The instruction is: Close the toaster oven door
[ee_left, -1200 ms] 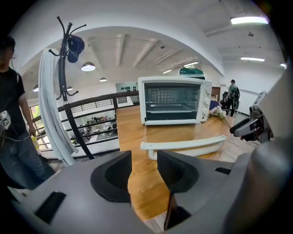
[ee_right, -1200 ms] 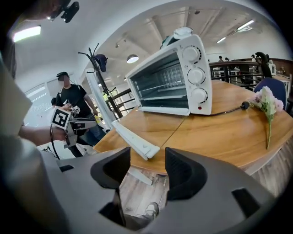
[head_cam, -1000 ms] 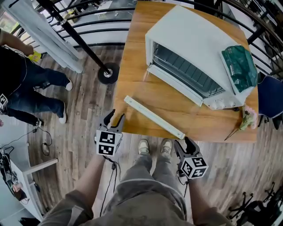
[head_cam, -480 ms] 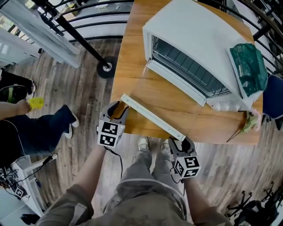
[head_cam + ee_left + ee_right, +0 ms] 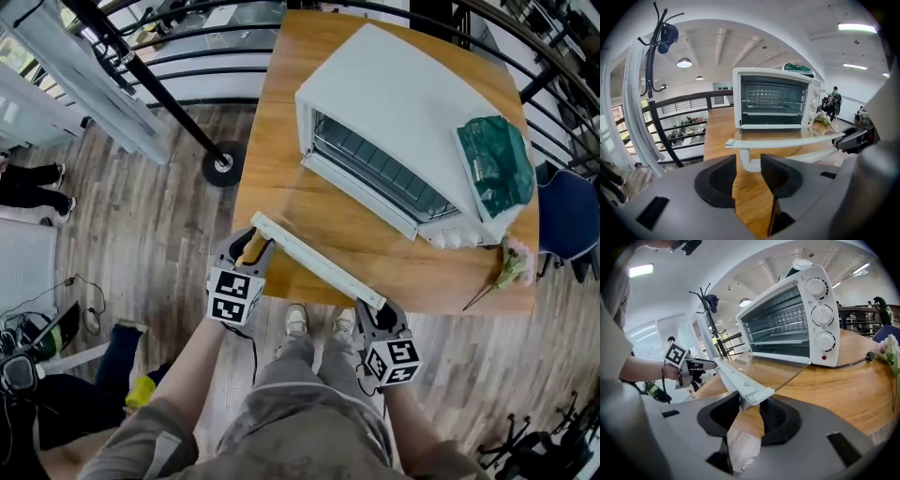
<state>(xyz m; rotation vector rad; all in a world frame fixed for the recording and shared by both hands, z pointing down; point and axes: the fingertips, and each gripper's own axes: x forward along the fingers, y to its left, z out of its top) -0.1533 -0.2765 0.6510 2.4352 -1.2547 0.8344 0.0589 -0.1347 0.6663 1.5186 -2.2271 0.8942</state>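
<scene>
A white toaster oven [image 5: 403,103] stands on the wooden table [image 5: 281,122]. Its glass door [image 5: 352,220] hangs open and lies flat toward me, with the white handle bar [image 5: 314,261] along the table's front edge. My left gripper [image 5: 251,246] is at the bar's left end. The handle post [image 5: 750,161] sits between its open jaws, with a sliver of gap on one side. My right gripper [image 5: 375,314] is at the bar's right end, its jaws closing. The handle end [image 5: 752,392] fills the gap between its jaws, and both pads touch it.
A green bag [image 5: 494,164] lies on the oven's top. A pink flower [image 5: 511,267] lies at the table's right corner, next to a blue chair [image 5: 567,220]. A coat stand base [image 5: 223,164] and black railing [image 5: 187,66] stand to the left on the wood floor.
Both grippers have risen from below the table edge to the handle's two ends. The right jaws have narrowed around the handle end. The person at left has walked off.
</scene>
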